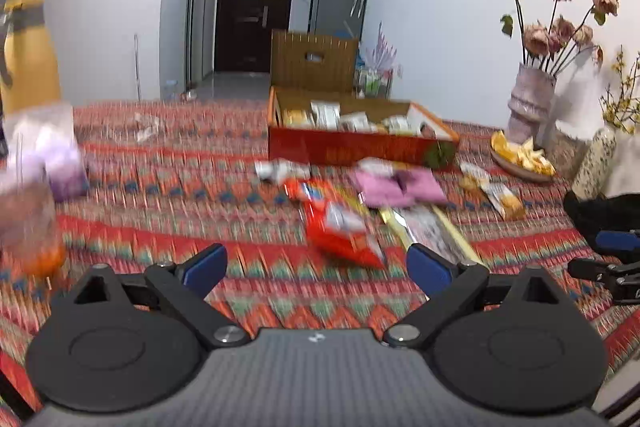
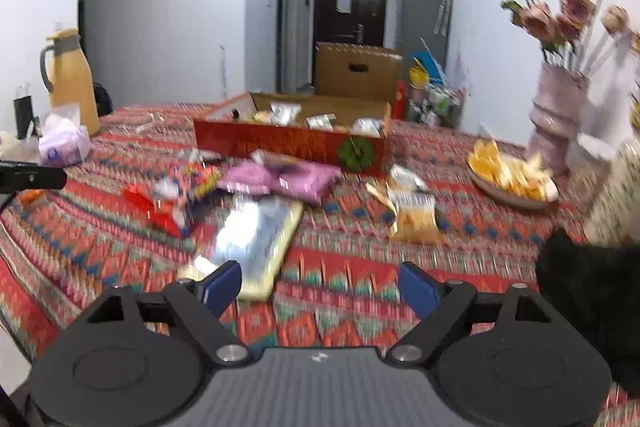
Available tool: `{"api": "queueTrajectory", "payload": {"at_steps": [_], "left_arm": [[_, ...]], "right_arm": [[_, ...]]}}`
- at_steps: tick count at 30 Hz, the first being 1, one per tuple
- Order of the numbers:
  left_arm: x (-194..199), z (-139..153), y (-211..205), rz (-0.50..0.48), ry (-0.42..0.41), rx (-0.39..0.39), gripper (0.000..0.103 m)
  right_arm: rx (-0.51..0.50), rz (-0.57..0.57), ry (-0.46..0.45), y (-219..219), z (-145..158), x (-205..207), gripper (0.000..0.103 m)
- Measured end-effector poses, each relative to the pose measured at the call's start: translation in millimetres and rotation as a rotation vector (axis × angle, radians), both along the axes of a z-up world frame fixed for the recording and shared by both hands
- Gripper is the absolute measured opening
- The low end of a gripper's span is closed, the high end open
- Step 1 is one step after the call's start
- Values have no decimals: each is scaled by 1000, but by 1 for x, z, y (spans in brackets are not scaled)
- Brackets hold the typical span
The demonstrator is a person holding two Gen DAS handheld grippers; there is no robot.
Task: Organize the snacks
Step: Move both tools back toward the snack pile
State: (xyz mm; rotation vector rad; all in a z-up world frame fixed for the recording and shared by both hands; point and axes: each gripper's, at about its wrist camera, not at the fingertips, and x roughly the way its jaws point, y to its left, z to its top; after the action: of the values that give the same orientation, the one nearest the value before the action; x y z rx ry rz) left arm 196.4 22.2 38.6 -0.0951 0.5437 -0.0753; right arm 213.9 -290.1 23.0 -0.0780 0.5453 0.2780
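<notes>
Snacks partly sorted: several packets already in red box (image 1: pixel 360 147). Red packet (image 1: pixel 340 227), pink pouch (image 1: pixel 396 187), others loose at 12 o'clock. Left gripper (image 1: pixel 316 267), right gripper (image 2: pixel 320 285) both spread wide, empty.

Empty right hand-held gripper (image 2: pixel 320 287), jaws apart, above patterned tablecloth (image 2: pixel 340 291) near snacks (image 2: pixel 412 211).
</notes>
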Motion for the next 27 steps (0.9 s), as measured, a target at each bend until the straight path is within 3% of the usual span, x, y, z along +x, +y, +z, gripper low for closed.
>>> {"api": "queueTrajectory", "payload": {"at_steps": [2, 6, 12, 21, 27], "left_arm": [[-11, -11, -5, -7, 30, -20, 98], [-26, -29, -12, -8, 67, 15, 98], [-18, -36, -7, 21, 118, 1, 98], [21, -28, 3, 54, 108, 20, 98], [76, -20, 4, 40, 87, 58, 98]], "right_arm": [[16, -21, 24, -1, -13, -14, 86], [42, -95, 83, -5, -38, -33, 86], [45, -96, 143, -10, -57, -39, 86], [36, -109, 156, -17, -60, -7, 86], [32, -127, 138, -26, -59, 36, 85]]}}
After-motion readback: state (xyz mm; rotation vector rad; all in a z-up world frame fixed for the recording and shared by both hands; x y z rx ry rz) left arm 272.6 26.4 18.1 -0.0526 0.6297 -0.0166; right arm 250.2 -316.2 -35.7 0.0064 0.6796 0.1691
